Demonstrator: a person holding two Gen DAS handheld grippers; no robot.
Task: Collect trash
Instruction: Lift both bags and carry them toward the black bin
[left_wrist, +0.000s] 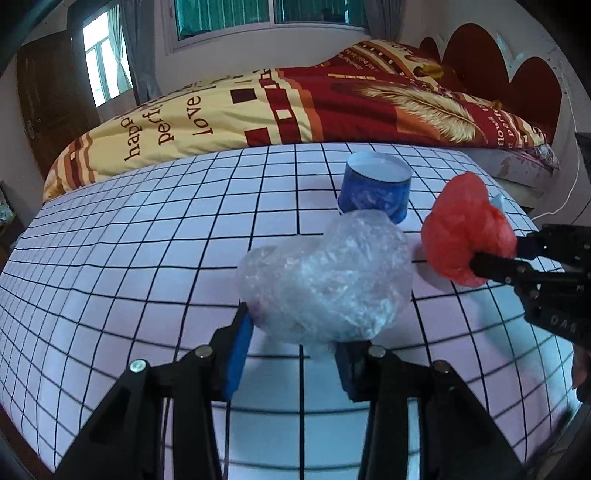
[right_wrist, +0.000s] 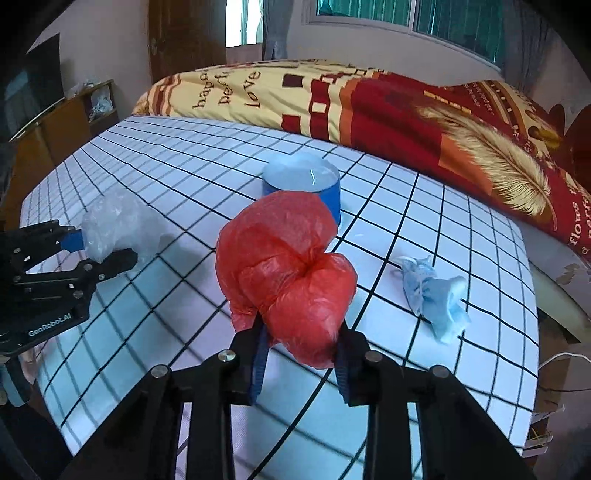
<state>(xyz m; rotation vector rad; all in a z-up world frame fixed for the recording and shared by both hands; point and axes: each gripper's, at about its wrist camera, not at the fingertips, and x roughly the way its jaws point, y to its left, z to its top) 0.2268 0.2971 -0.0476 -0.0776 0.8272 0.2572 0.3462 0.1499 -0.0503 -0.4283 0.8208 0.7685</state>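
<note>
My left gripper (left_wrist: 293, 332) is shut on a crumpled clear plastic bag (left_wrist: 325, 277) and holds it above the checked table; it also shows in the right wrist view (right_wrist: 110, 229). My right gripper (right_wrist: 301, 328) is shut on a crumpled red plastic bag (right_wrist: 288, 266), which shows at the right of the left wrist view (left_wrist: 465, 232). A blue round bin (left_wrist: 375, 188) with a white inside stands on the table just beyond both bags (right_wrist: 301, 177). A crumpled light-blue face mask (right_wrist: 436, 295) lies on the table to the right.
The table (left_wrist: 129, 258) has a white cloth with a black grid. A bed with a red and yellow quilt (left_wrist: 295, 103) runs along its far edge. A wooden cabinet (right_wrist: 66, 122) stands at the left.
</note>
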